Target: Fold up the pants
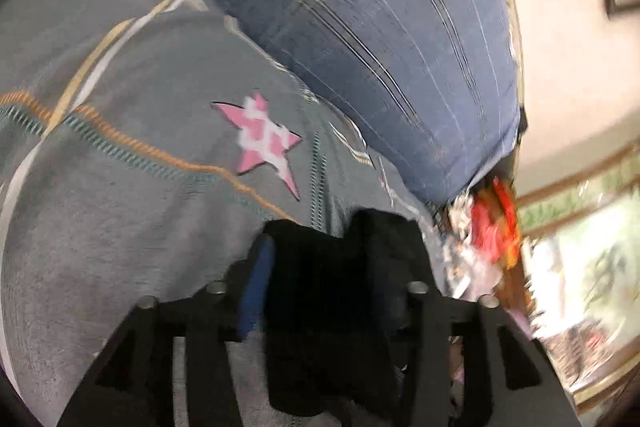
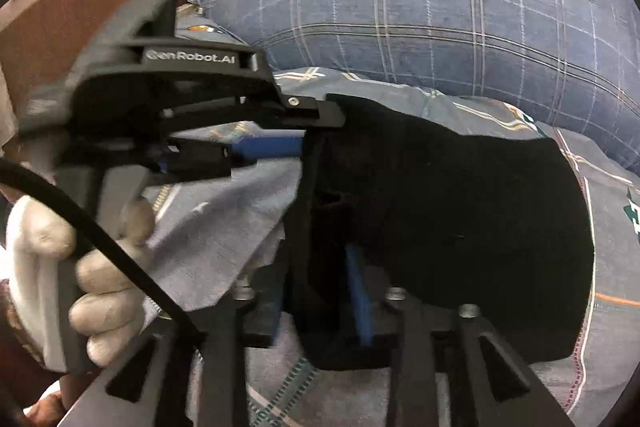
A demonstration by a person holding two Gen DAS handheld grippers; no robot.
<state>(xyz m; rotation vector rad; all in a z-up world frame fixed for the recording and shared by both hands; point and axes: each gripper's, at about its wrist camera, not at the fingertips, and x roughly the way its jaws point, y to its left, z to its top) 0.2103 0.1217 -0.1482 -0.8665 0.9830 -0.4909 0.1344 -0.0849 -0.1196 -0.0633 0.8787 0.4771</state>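
Locate the pants (image 2: 460, 227) on the bed cover (image 1: 120, 227), just in front of the blue checked pillow (image 1: 380, 27). Read them as one compact black bundle, several layers thick, with a rounded far edge and a stacked near edge. Treat the main folds as done; no loose leg or waistband visible trailing out of the bundle.

Check the left gripper (image 2: 312, 131), held in a white-gloved hand (image 2: 60, 267). Note jaws part-way open: upper finger lying over the near left corner of the bundle, lower blue pad at the edge beneath it. In the left wrist view, confirm black cloth bulging between the two fingers. No firm pinch apparent; judge as a loose straddle, not a clamp.

Check the right gripper (image 2: 320, 267). Note jaws likewise part-way open, astride the stacked near edge, with one blue pad face showing clear of the cloth. Judge again as no grip on the cloth.

Allow for heavy blur in the left wrist view; disregard fine detail there beyond the pink star patch (image 1: 264, 143) on the cover.

Remaining, as a judgement only: withdraw both sets of jaws without dragging the top layer, then square or flatten the near edge if needed. Expect soft cloth to spring back slightly once free. Cannot tell whether a further fold is intended.
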